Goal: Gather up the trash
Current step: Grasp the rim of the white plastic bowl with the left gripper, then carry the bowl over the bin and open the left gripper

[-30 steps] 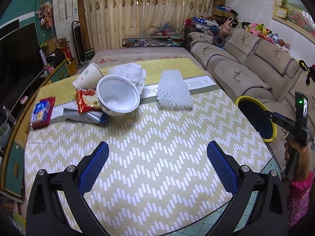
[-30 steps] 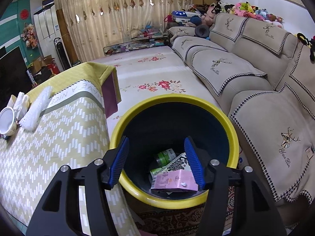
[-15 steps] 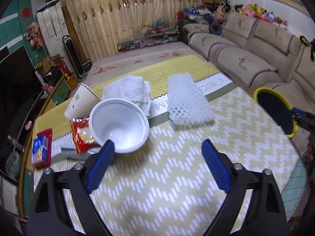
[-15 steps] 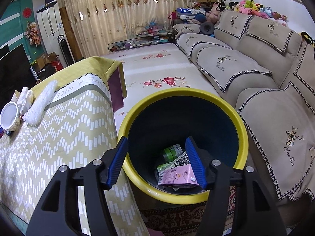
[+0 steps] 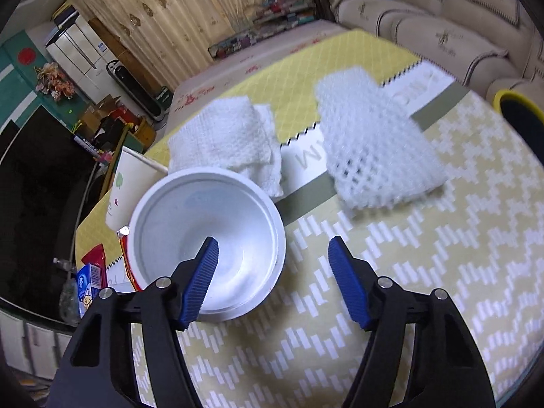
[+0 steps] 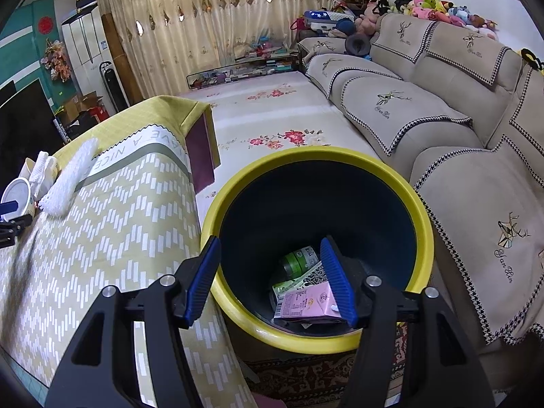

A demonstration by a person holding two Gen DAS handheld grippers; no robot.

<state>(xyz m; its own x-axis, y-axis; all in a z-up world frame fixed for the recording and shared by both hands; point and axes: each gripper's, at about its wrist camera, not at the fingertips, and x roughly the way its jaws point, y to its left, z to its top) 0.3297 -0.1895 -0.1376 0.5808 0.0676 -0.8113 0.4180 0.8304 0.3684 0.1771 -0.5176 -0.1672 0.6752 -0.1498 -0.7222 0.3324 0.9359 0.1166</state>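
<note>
A white plastic bowl (image 5: pixel 190 224) lies tipped on the yellow patterned tablecloth (image 5: pixel 425 272). My left gripper (image 5: pixel 273 272) is open, with its left finger inside the bowl's mouth and its right finger outside the rim. White foam netting (image 5: pixel 374 142) and a white cloth-like sheet (image 5: pixel 224 136) lie behind. My right gripper (image 6: pixel 270 272) is open and empty above the yellow-rimmed trash bin (image 6: pixel 421 210), which holds a pink carton (image 6: pixel 306 306) and a green can (image 6: pixel 299 258).
A paper cup (image 5: pixel 125 183), a red snack wrapper (image 5: pixel 93 258) and a blue box (image 5: pixel 86 285) lie at the table's left. The bin stands between the table edge (image 6: pixel 190 204) and a beige sofa (image 6: pixel 476 170). The bowl also shows far left in the right wrist view (image 6: pixel 15 193).
My left gripper has moved forward and left across the table to the bowl, and its jaws have narrowed. The right gripper has shifted slightly over the bin.
</note>
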